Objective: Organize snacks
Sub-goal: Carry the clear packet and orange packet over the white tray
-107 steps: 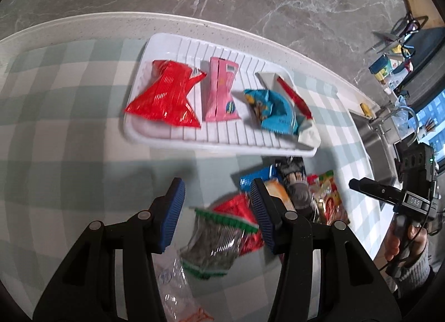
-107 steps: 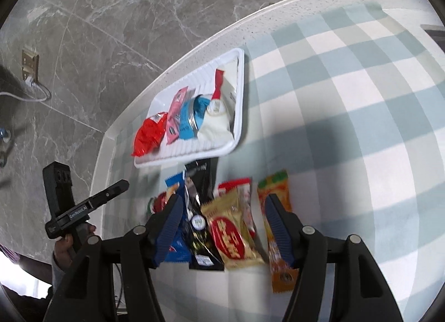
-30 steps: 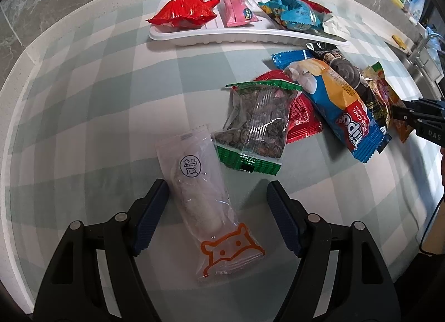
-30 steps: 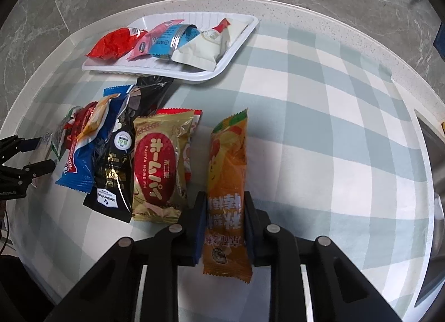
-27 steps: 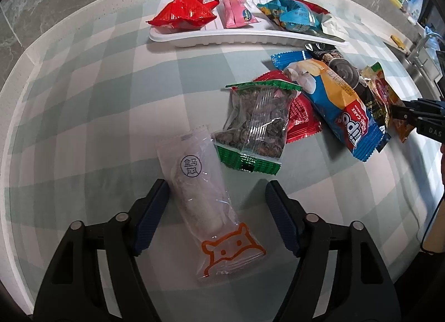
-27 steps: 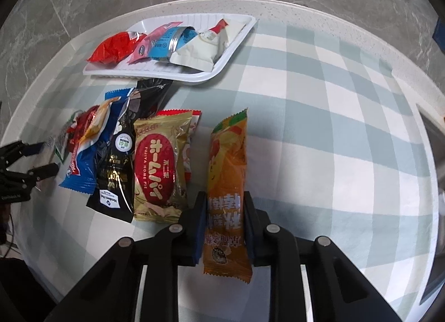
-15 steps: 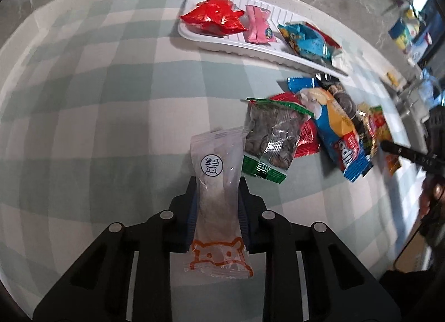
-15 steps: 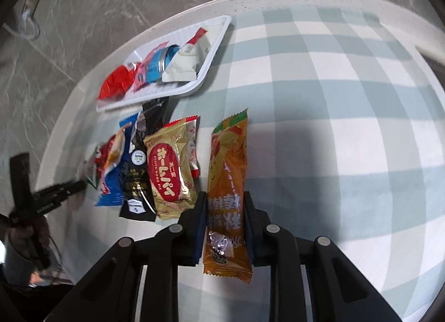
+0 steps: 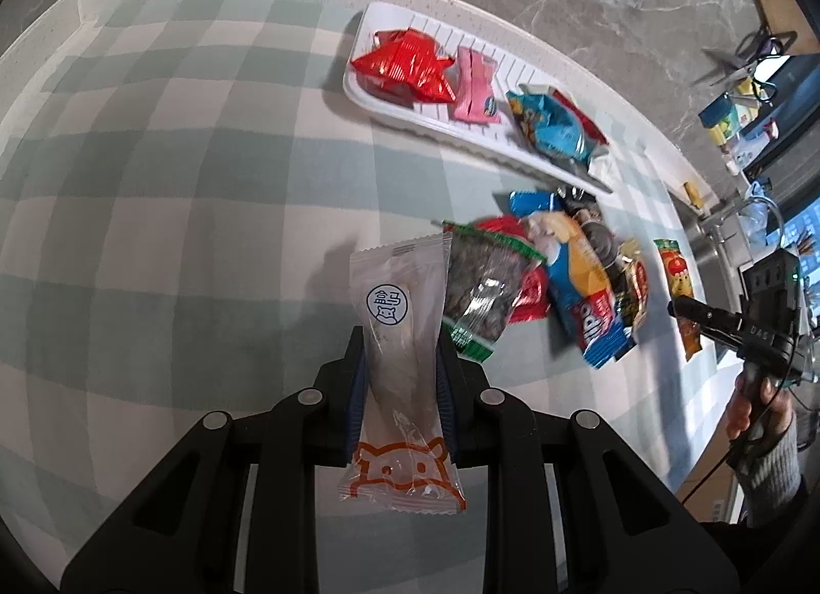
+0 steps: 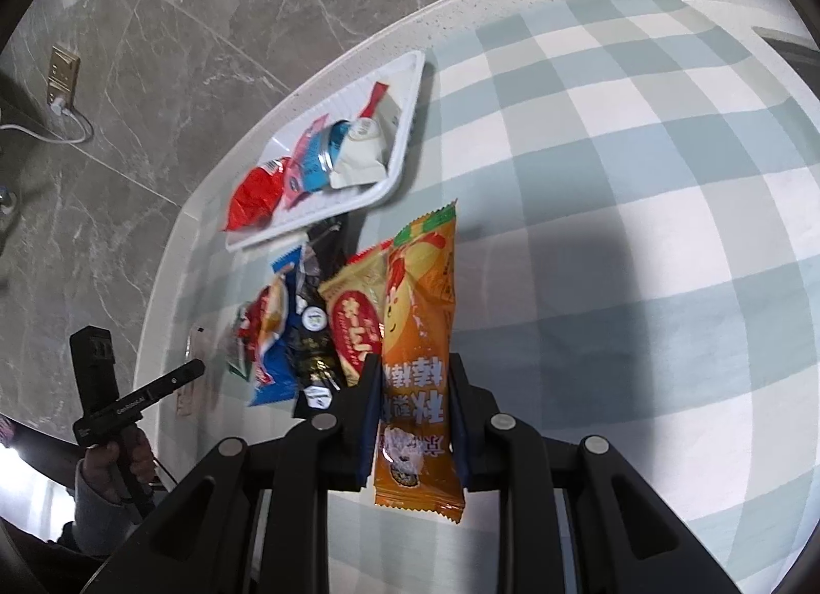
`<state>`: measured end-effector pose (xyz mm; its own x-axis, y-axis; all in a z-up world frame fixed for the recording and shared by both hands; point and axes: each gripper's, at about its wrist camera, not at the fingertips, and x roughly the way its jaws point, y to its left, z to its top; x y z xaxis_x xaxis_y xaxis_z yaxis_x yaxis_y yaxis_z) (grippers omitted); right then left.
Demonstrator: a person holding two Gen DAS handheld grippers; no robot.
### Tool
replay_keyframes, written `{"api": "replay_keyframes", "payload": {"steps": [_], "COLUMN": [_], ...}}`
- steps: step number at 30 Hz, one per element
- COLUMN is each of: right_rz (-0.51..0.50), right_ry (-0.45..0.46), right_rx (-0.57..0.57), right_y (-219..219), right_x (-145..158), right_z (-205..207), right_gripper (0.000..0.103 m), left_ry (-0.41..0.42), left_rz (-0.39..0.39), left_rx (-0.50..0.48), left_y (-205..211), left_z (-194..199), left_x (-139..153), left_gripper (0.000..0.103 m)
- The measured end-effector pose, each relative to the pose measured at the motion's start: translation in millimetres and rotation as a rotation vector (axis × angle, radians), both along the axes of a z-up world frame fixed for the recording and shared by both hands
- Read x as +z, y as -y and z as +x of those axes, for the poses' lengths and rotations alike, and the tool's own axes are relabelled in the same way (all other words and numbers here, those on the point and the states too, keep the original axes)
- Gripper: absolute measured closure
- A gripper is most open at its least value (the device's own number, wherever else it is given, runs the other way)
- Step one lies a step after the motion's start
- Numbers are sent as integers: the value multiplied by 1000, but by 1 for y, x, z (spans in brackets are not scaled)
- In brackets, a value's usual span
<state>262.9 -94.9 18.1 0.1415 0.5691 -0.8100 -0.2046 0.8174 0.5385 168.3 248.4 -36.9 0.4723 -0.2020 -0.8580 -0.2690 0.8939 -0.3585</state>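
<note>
Carrying two snacks, we grip the clear packet (image 9: 400,338) in the left gripper (image 9: 400,399) and the orange packet (image 10: 417,368) in the right gripper (image 10: 416,420); next, the white tray (image 9: 359,91) far ahead needs free space.

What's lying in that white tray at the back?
The white tray holds a red packet, a pink one, a blue one, and a white pack partly hidden beneath it. Anything underneath is covered.
</note>
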Motion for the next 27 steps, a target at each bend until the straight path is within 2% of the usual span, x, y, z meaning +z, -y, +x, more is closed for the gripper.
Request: {"api": "replay_keyframes", "payload": {"steps": [10,27], "right_rz": [69,156], "right_ry": [-12,-40], "right_rx": [7,39], "right_y": [-14,-48], "right_x": [8,16], "right_z": [9,36], "right_gripper": [78,78], "left_ry": [52,94], "left_rz": [-33,-5], "left_rx": [-24,-76], "left_y": [-2,-4], "left_z": [24,70], "left_x": [21,42], "left_gripper": [81,81]}}
